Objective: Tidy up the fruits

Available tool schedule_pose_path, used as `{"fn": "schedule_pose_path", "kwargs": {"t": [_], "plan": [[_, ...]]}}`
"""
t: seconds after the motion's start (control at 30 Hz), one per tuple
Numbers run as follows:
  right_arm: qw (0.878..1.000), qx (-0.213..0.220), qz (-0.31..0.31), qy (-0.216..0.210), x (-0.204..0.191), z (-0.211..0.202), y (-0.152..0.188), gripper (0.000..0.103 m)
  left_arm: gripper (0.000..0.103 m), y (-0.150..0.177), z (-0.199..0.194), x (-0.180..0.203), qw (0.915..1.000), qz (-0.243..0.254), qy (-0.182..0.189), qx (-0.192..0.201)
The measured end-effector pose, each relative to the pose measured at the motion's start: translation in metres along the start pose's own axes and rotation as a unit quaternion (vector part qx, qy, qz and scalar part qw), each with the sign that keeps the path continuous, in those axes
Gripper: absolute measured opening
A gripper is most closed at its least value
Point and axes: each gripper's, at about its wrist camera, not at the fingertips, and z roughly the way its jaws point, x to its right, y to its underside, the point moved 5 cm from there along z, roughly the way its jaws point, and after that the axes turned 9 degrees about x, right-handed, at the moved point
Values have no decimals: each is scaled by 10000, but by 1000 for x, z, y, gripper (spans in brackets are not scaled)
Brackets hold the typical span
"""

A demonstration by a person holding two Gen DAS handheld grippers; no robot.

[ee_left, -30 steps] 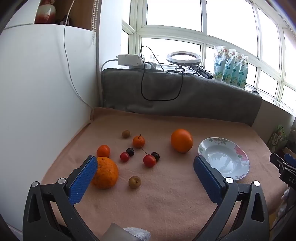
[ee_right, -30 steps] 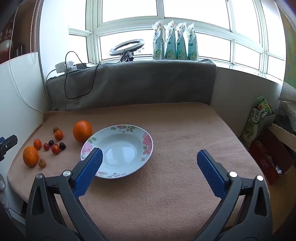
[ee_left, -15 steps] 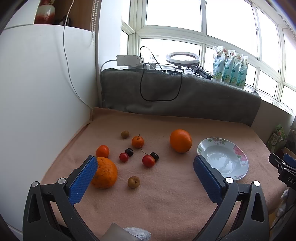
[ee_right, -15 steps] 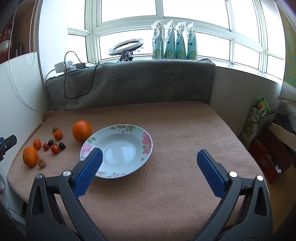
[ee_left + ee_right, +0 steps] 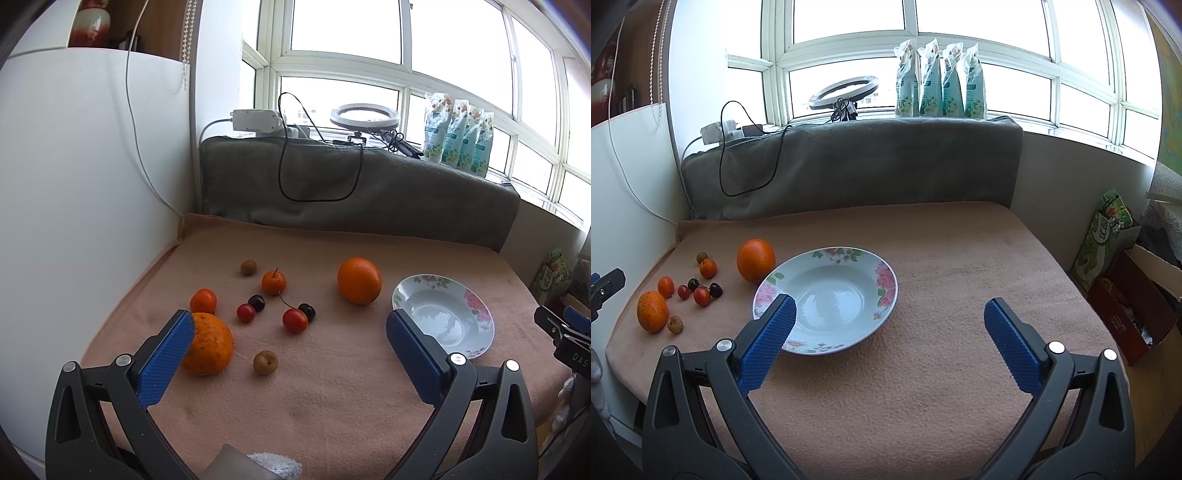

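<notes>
Drifting slightly back, the left gripper is now framing the fruit a touch smaller than a second ago; its jaws are spread wide and holding nothing. The right gripper is likewise hovering open over the floral plate. The rough orange is lying just beside the left finger, so centring it between the pads before closing looks wise. The plate is sitting empty.
</notes>
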Motion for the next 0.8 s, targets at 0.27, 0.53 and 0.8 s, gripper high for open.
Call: {"fn": "schedule_pose_path", "kwargs": {"t": [0.27,0.53,0.8], "plan": [[10000,-12,2,11,0,1,0,103,103,0,0,-1,10000,-11,8,-8],[10000,-21,-6,-3,0,2,0,103,103,0,1,-1,10000,-30,1,-2],[10000,-44,-13,-3,0,3,0,103,103,0,2,-2,10000,-31,14,-1]]}}
